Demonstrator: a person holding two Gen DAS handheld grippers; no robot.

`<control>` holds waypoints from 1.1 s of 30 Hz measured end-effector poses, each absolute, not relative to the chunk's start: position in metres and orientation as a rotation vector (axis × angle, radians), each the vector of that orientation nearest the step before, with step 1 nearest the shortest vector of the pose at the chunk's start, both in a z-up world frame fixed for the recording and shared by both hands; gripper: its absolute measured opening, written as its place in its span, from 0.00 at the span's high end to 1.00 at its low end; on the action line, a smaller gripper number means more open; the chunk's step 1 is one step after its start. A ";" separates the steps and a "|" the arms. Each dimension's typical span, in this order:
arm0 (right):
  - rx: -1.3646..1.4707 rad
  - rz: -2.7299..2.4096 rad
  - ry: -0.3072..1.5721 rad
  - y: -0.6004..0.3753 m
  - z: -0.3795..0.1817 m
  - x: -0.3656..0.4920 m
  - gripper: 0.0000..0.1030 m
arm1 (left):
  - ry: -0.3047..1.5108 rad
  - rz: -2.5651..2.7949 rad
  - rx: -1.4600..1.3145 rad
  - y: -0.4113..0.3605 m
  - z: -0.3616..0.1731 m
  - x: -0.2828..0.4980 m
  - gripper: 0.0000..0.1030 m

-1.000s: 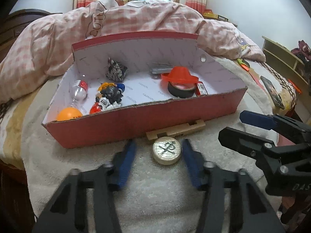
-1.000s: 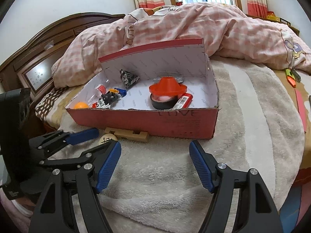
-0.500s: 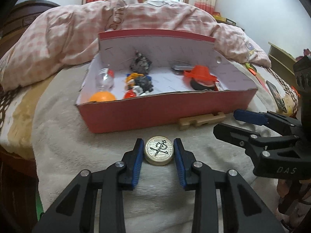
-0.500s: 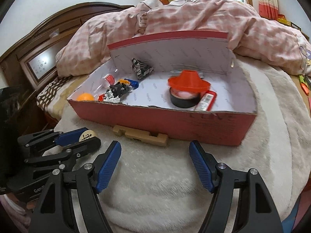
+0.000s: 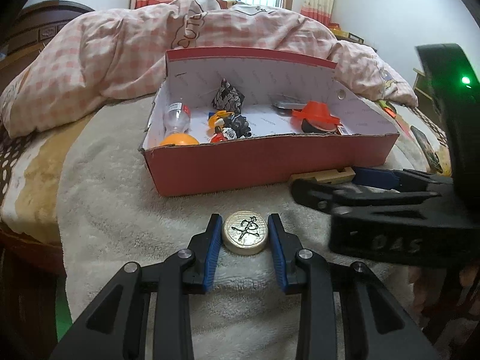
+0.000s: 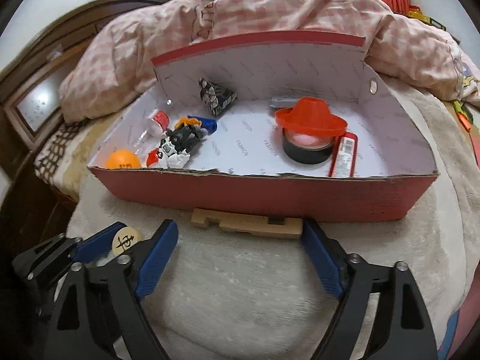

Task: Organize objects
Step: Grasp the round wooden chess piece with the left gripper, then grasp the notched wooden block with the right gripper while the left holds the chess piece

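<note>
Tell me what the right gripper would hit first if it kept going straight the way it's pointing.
Most likely the wooden block lying against the red box; the right gripper has its opening jaws astride the block's ends, nothing between them yet. Depth is uncertain.

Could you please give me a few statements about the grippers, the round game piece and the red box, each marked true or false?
1. The left gripper has its pads against the round game piece. True.
2. The wooden puzzle piece lies inside the red box. False: it lies on the blanket, just in front of the box's front wall.
3. The right gripper clamps the orange ball. False: its jaws are opening with nothing gripped; the ball sits in the box.
4. The red funnel rests upside down on the roll of black tape. True.
</note>
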State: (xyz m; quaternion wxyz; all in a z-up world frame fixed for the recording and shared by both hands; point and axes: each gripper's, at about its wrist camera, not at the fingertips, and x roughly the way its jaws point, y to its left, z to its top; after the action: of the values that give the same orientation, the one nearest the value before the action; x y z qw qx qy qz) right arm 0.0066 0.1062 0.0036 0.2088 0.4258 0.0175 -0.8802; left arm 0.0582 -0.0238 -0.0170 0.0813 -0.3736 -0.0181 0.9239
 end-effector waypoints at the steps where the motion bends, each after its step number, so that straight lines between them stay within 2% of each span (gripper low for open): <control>1: 1.191 -2.457 0.071 0.102 0.003 0.006 0.11 | -0.062 2.761 -1.110 -0.025 -0.017 0.059 0.70; 7: 1.193 -2.496 0.133 0.097 -0.001 0.003 0.12 | -0.061 2.763 -1.104 -0.024 -0.020 0.060 0.70; 10: 1.185 -2.532 0.110 0.104 0.000 0.004 0.23 | -0.048 2.769 -1.107 -0.023 -0.021 0.061 0.70; 15: 1.175 -2.509 0.052 0.112 0.002 0.003 0.23 | -0.034 2.774 -1.116 -0.021 -0.021 0.060 0.70; 20: 1.174 -2.501 0.109 0.124 0.004 0.011 0.23 | -0.040 2.765 -1.156 -0.020 -0.020 0.056 0.70; 27: 1.120 -2.531 0.287 0.135 -0.003 0.024 0.23 | 0.013 2.779 -1.210 -0.012 -0.021 0.052 0.70; 33: 1.082 -2.537 0.245 0.141 -0.007 0.025 0.22 | -0.014 2.788 -1.253 -0.011 -0.023 0.049 0.69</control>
State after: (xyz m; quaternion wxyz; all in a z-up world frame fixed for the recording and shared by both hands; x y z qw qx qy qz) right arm 0.0250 0.1409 -0.0073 0.1851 0.3840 0.0869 -0.9004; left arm 0.0494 -0.0114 -0.0227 0.0426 -0.4097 -0.0046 0.9112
